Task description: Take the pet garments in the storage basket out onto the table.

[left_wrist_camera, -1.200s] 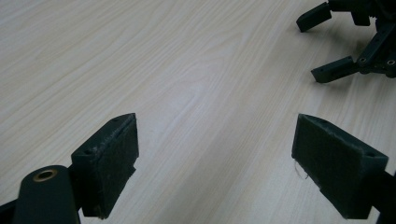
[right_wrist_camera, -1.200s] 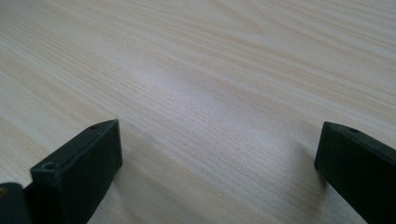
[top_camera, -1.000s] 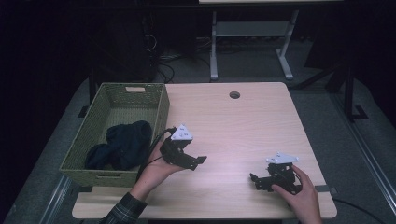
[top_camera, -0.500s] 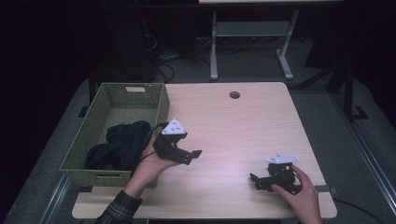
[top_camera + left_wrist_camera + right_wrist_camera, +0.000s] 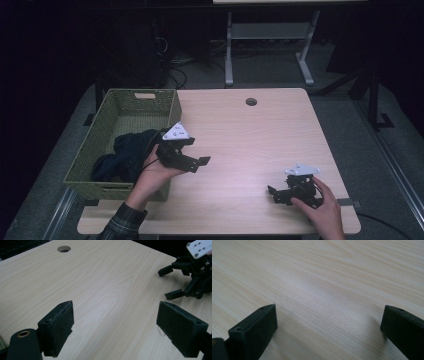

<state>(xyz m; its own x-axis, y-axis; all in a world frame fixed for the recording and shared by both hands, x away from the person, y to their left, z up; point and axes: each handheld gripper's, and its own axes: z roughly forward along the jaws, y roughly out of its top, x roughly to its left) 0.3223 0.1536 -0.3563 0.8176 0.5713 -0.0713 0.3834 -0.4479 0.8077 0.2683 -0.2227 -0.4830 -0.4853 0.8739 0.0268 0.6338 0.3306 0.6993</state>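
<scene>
No text, label, brand, number or sign can be read anywhere, neither on the table [image 5: 240, 135] nor on the green woven basket [image 5: 120, 112] beside it.

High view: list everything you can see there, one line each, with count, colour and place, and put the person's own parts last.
Table: one, light wood, centre of the view, with a round hole near its far edge.
Basket: one, green woven, on the table's left side.
Dark cloth: one bundle, navy or black, inside the basket at its near end.
Metal stand: one, pale grey, on the floor beyond the table.
Cables: several, dark, on the floor behind the basket.
Left claw: one, black with a grey three-cornered plate, held beside the basket, jaws open.
Right claw: one, black with a grey plate, near the table's front right, jaws open.
Hands: two, left hand with a plaid sleeve, right hand.
</scene>
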